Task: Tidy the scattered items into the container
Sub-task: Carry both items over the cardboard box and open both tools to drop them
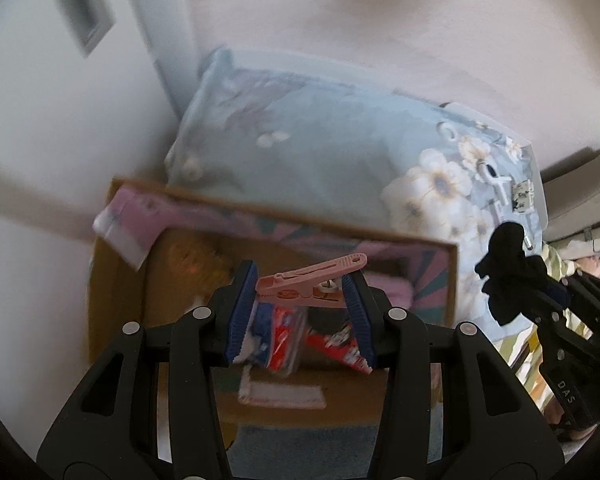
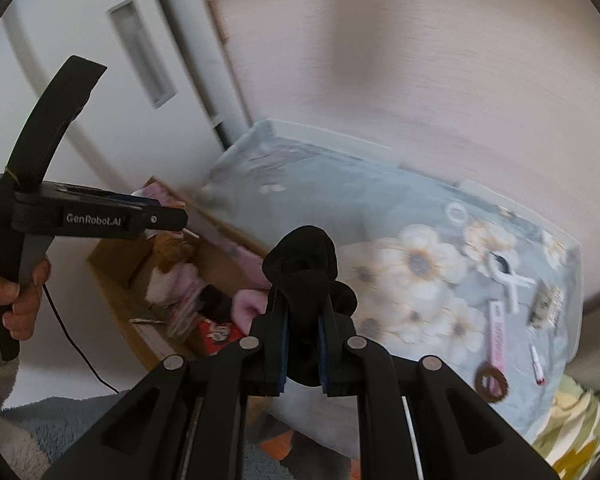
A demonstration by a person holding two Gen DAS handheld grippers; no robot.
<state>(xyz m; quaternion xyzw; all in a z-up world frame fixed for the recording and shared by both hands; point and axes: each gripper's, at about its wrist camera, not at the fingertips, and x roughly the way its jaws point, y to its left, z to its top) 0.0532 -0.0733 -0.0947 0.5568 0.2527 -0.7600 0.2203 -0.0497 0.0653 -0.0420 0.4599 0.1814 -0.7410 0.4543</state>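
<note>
My left gripper [image 1: 300, 280] is shut on a pink clothespin [image 1: 312, 282] and holds it above the open cardboard box [image 1: 116, 280]. The box holds a red packet [image 1: 340, 346], a blue and red packet [image 1: 276, 340] and soft pink things. My right gripper [image 2: 303, 312] is shut on a black cloth [image 2: 300, 264], held above the bed edge to the right of the box [image 2: 112, 280]. It also shows in the left wrist view [image 1: 504, 276]. On the floral bedspread [image 2: 400, 240] lie a white clothespin [image 2: 506, 274], a pink strip [image 2: 498, 334] and a brown ring [image 2: 492, 384].
The box stands on the floor between a white cabinet [image 2: 80, 60] and the bed. A blue rug [image 2: 68, 424] lies under it. A small tube [image 2: 537, 364] and a small packet [image 2: 544, 304] lie near the bed's right edge. A black cable [image 2: 76, 348] runs from the left gripper.
</note>
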